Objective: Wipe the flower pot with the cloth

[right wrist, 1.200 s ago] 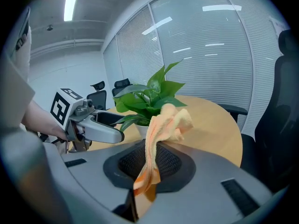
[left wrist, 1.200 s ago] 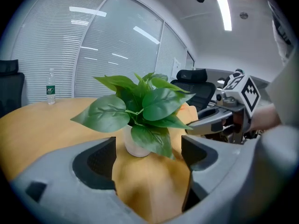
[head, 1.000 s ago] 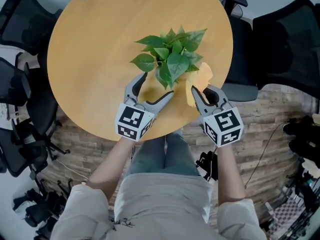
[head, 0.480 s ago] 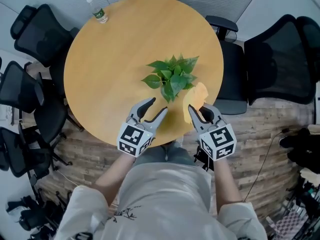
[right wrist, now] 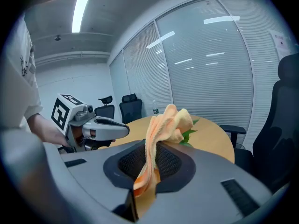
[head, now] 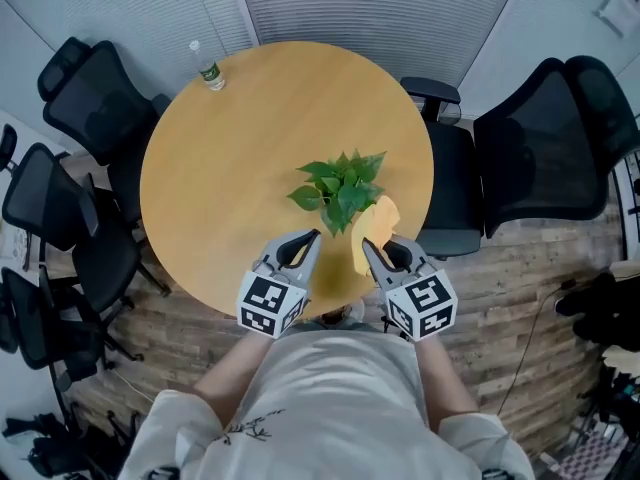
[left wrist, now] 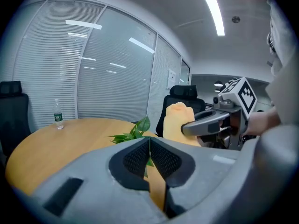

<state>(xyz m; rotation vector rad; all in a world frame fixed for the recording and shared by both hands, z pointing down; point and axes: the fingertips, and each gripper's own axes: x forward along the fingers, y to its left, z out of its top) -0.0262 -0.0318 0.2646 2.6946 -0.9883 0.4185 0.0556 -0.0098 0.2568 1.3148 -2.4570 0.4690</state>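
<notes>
A small leafy green plant (head: 342, 190) stands on the round wooden table (head: 220, 188); its leaves hide the pot from above. My right gripper (head: 372, 251) is shut on a peach-yellow cloth (head: 370, 230), which sticks up from its jaws (right wrist: 163, 125) just right of the plant. My left gripper (head: 305, 240) hovers near the table's front edge, short of the plant. Its jaws have just been closing and now meet with nothing between them (left wrist: 149, 141). The leaves (left wrist: 135, 132) show just beyond its tips.
A water bottle (head: 208, 70) stands at the table's far left edge. Black office chairs (head: 545, 158) ring the table on the right and on the left (head: 95, 108). Window blinds fill the wall behind.
Both grippers have risen from the table and drawn back toward the person. The left jaws went from wide open to shut. The cloth stays in the right gripper.
</notes>
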